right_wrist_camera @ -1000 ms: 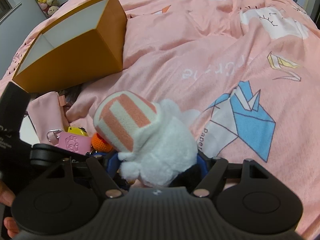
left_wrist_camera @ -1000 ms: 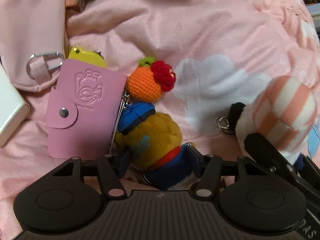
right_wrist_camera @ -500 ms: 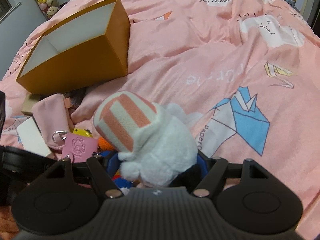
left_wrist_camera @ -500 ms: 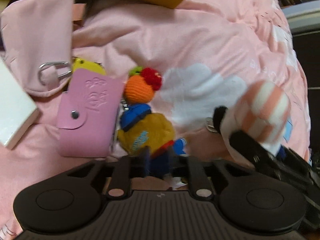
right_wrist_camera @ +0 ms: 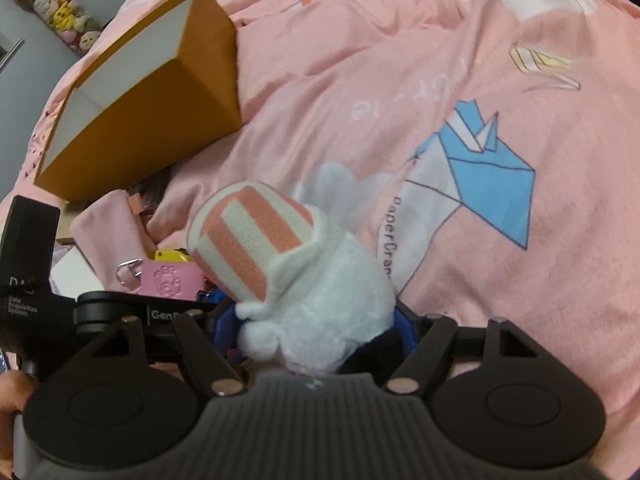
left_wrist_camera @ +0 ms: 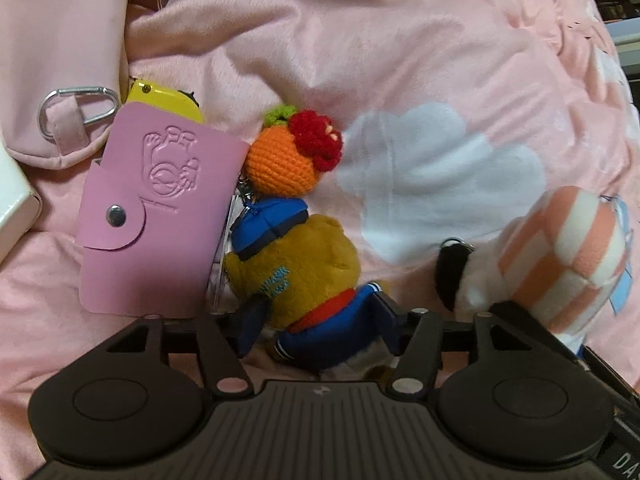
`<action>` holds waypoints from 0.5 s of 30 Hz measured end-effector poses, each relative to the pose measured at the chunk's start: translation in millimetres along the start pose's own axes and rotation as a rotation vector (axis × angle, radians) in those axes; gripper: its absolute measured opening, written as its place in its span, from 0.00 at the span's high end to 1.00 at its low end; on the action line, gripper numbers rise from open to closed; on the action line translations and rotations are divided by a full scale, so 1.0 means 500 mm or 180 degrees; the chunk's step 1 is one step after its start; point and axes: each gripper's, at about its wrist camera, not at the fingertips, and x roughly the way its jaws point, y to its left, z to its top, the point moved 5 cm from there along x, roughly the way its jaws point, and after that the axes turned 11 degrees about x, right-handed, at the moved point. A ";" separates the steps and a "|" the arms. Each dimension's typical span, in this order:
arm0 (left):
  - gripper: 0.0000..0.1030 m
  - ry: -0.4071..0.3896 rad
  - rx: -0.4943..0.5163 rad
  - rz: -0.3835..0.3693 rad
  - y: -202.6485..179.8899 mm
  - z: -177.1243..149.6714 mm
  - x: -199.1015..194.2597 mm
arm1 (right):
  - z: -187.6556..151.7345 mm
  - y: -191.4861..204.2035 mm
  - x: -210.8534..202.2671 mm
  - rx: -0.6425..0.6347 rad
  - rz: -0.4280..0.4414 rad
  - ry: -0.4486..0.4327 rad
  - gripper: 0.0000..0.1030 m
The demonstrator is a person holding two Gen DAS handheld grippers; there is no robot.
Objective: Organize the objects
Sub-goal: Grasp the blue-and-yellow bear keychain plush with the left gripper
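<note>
A brown bear plush [left_wrist_camera: 304, 264] in a blue cap and blue trousers lies on the pink bedspread [left_wrist_camera: 360, 60]. An orange crochet charm [left_wrist_camera: 280, 168] is clipped to its head. My left gripper [left_wrist_camera: 318, 326] straddles the bear's trousers; its jaws are opening, and the pads stand clear of the cloth on both sides. My right gripper [right_wrist_camera: 316, 320] is shut on a white plush [right_wrist_camera: 320, 296] with an orange-striped hat. That plush is held just right of the bear, where it shows as the white plush [left_wrist_camera: 560, 248] in the left wrist view.
A pink snap card holder [left_wrist_camera: 160, 216] lies against the bear's left side, over a yellow item [left_wrist_camera: 164, 100]. A pink pouch [left_wrist_camera: 60, 40] with a carabiner and a white box [left_wrist_camera: 12, 200] lie further left. An open orange box [right_wrist_camera: 152, 92] stands behind on the bed.
Half a second ago the left jaws were closed on the bear's legs, with the view pulled back. Now they stand wide again, close over the bear. The right gripper keeps its hold on the white plush.
</note>
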 end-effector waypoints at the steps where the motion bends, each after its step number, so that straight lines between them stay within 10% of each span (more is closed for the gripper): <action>1: 0.29 -0.0001 -0.0001 0.0014 0.000 0.001 0.005 | 0.001 -0.004 0.003 0.0020 -0.0008 0.0001 0.27; 15: 0.37 -0.0179 0.0664 -0.0042 -0.025 -0.011 -0.019 | 0.012 -0.008 -0.008 0.0189 0.0159 -0.0017 0.27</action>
